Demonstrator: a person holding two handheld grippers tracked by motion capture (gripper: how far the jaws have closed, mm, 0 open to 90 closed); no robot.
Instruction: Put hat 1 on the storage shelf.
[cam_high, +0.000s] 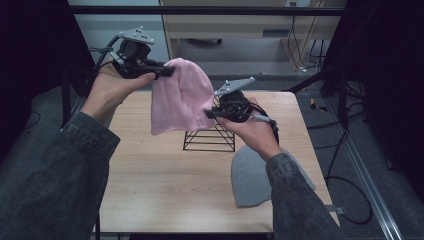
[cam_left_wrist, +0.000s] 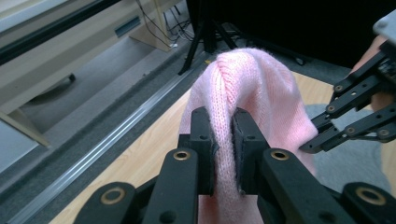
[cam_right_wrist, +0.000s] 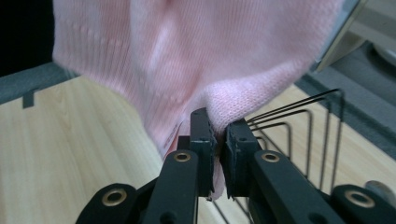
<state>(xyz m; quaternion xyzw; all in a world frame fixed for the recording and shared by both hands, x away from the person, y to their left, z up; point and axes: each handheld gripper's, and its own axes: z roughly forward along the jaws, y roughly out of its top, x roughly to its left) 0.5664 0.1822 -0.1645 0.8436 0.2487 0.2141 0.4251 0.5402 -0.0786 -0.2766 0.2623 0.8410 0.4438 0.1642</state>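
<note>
A pink knit beanie (cam_high: 177, 97) hangs in the air above the back of the wooden table (cam_high: 160, 175), held between both grippers. My left gripper (cam_high: 167, 71) is shut on a fold near the beanie's crown (cam_left_wrist: 224, 140); the knit is pinched between its pads. My right gripper (cam_high: 209, 114) is shut on the beanie's lower edge (cam_right_wrist: 219, 119) at the right. In the left gripper view the right gripper (cam_left_wrist: 322, 140) shows at the far right, against the pink knit. A grey beanie (cam_high: 250, 175) lies flat on the table under the right forearm.
A black wire rack (cam_high: 210, 139) stands on the table just below the pink beanie and shows beside the right jaws (cam_right_wrist: 303, 126). Dark frame posts flank the table. A pale cabinet and cables lie beyond the far edge.
</note>
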